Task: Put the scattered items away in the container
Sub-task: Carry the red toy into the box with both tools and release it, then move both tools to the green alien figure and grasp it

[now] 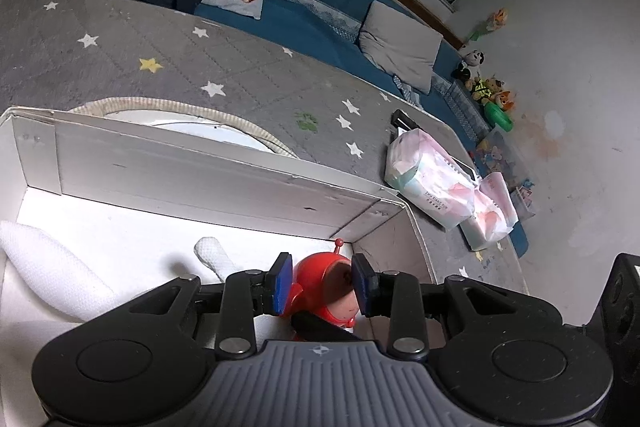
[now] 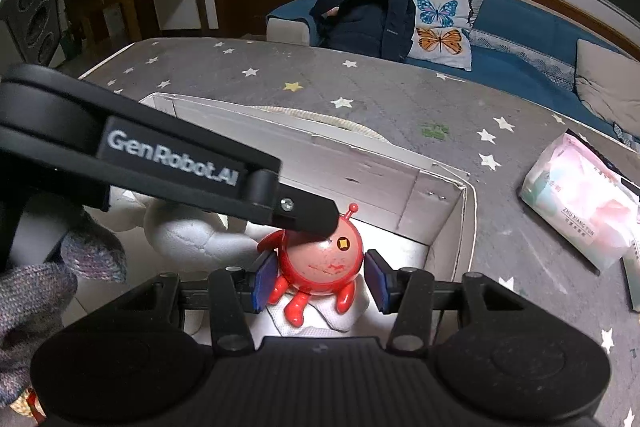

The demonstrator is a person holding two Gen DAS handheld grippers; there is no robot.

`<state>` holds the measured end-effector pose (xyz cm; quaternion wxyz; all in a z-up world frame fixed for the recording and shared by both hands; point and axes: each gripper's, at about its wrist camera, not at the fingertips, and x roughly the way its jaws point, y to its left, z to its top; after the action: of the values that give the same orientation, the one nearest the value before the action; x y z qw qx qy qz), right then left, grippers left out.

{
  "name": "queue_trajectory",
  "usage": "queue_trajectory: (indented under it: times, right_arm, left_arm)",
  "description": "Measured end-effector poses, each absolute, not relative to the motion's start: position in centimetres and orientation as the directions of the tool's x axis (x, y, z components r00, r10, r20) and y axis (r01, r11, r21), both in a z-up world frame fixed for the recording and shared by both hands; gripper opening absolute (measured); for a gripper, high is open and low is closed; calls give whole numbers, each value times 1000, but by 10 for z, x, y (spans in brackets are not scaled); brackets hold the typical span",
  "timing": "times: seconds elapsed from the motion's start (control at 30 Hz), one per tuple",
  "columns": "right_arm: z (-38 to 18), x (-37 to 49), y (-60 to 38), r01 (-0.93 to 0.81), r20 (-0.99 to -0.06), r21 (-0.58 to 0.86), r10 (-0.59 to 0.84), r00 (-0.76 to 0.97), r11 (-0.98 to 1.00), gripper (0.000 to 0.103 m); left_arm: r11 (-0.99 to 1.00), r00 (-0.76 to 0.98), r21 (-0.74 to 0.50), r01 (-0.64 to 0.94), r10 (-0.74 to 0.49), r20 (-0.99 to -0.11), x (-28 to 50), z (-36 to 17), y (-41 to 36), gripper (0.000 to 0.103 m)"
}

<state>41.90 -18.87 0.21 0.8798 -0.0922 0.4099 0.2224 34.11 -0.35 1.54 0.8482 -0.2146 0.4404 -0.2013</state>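
A red round toy figure [image 2: 320, 267] with an antenna stands inside the white cardboard box [image 1: 224, 167], near its right corner. In the left wrist view the toy [image 1: 324, 287] sits between the blue pads of my left gripper [image 1: 322, 285], which touch its sides. In the right wrist view my right gripper [image 2: 320, 281] is open around the toy, with gaps on both sides. A finger of the left gripper [image 2: 304, 215] reaches over the toy from the left. White foam pieces [image 1: 48, 267] lie in the box.
The box [image 2: 460, 203] stands on a grey star-patterned mat [image 2: 360, 87]. Tissue packs [image 1: 432, 179] lie to the right of the box [image 2: 580, 203]. A blue sofa with a backpack [image 2: 368, 23] and butterfly cushions stands behind.
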Motion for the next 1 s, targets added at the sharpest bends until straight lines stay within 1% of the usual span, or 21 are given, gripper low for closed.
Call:
queue_trajectory:
  times: [0.5, 0.77, 0.93, 1.0]
  right_arm:
    - [5, 408, -194, -450, -745, 12, 308, 592, 893, 50]
    - [29, 364, -203, -463, -672, -48, 314, 671, 885, 50]
    - [42, 325, -212, -479, -620, -25, 362, 696, 878, 52]
    - [45, 309, -214, -486, -601, -11, 383, 702, 874, 55]
  left_arm:
    - [830, 579, -530, 174, -521, -627, 315, 33, 9, 34]
    - [855, 645, -464, 234, -493, -584, 265, 58, 16, 34]
    - [861, 678, -448, 242, -480, -557, 228, 66, 26, 34]
    - [863, 688, -439, 249, -477, -548, 213, 67, 29, 34]
